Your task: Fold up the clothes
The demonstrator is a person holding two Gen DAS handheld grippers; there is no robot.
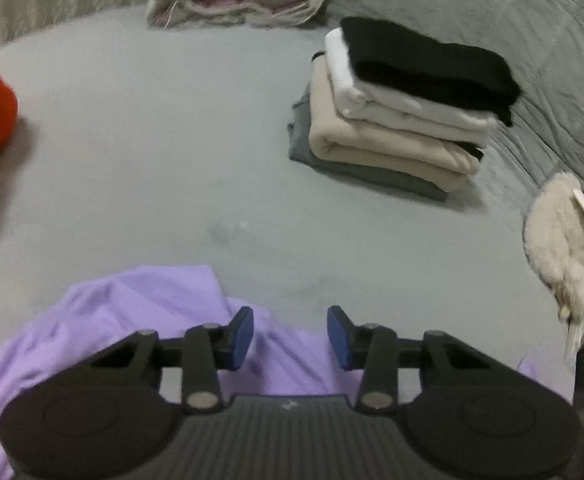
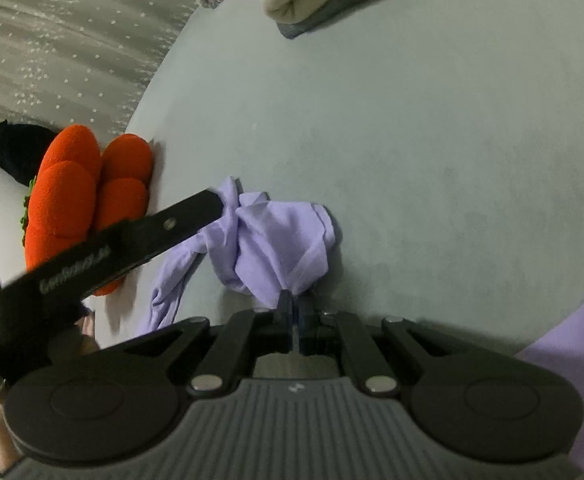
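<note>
Grey bedsheet [image 1: 140, 128] bears folded stack [image 1: 399, 108], orange plush [image 2: 84, 196].

Soft, even indoor light, rather dim, with a cool grey cast. Shadows are faint: a pale one lies under the folded stack [image 1: 395, 112] toward 5 o'clock. Fisheye bending curves the bed [image 2: 411, 120] edge and blackens the corners. Motion blur smears the orange plush [image 2: 88, 200].

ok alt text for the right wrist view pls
The right gripper, jaws shut, pinches a crumpled lilac garment above a grey bed. The left gripper's finger reaches the cloth from the left, in front of an orange plush toy.
</note>
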